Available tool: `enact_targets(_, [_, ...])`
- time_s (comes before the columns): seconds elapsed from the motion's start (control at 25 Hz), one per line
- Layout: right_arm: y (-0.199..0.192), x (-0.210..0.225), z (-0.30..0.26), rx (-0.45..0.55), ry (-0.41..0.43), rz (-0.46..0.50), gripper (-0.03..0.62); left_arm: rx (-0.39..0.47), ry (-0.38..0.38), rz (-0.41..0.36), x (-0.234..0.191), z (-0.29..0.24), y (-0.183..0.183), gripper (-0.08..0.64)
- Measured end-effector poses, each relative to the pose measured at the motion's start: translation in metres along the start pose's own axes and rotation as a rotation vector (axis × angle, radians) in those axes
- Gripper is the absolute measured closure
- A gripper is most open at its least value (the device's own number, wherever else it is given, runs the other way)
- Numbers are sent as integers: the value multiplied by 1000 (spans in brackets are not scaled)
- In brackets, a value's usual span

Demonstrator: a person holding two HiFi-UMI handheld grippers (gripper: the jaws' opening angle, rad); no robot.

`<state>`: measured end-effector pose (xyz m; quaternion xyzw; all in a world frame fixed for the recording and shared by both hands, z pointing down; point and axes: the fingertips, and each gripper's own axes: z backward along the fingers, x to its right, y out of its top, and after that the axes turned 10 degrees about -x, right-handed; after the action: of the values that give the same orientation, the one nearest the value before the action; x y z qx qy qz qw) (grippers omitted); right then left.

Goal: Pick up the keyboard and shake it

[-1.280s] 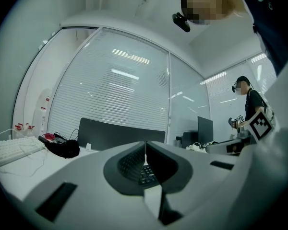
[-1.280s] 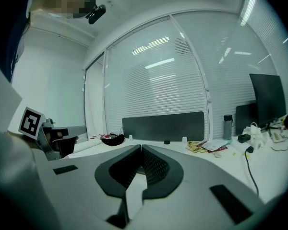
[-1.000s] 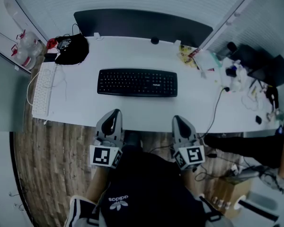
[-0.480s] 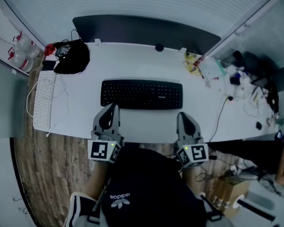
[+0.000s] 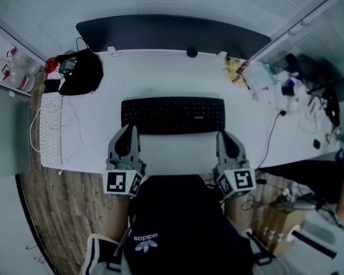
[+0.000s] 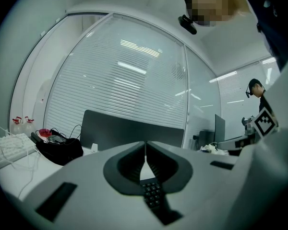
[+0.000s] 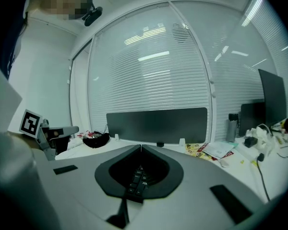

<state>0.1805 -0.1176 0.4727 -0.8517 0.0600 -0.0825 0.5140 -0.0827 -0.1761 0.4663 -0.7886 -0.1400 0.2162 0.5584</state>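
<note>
Nearest the camera, a black shirt is seen on the person, with wooden floor at either side. Just beyond it, the left gripper and the right gripper are held side by side over the near edge of the white desk, both pointed away from the person. In the left gripper view, the jaws of the left gripper are shown pressed together at their tips, with nothing gripped. The same is shown of the right gripper in its own view: the jaws are closed and empty.

The black keyboard is laid flat across the middle of the desk, its long side towards the person. The gripper tips are placed at its two front corners; whether it is touched cannot be told. Its keys are glimpsed below each pair of jaws.

Farther left, a white keyboard is laid along the desk's end, and a black bag is set behind it. At the far right, papers and a yellow packet are scattered. The desk's back edge is closed off by a dark divider panel, and white blinds are seen behind it.
</note>
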Motion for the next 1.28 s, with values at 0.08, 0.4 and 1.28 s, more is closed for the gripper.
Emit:
enact_targets(0.08, [0,2,-5,-7,-1,6,588,-6,11,-2,-6,0,-3,548])
enact_targets(0.4, [8,8,-29,-21,46,28,588,-26,75,21,-21,-1,-9,548])
enact_targets(1.28, [-3,81,-90,-143,94,-17,546,-234,199,104,-55,-49,-54,454])
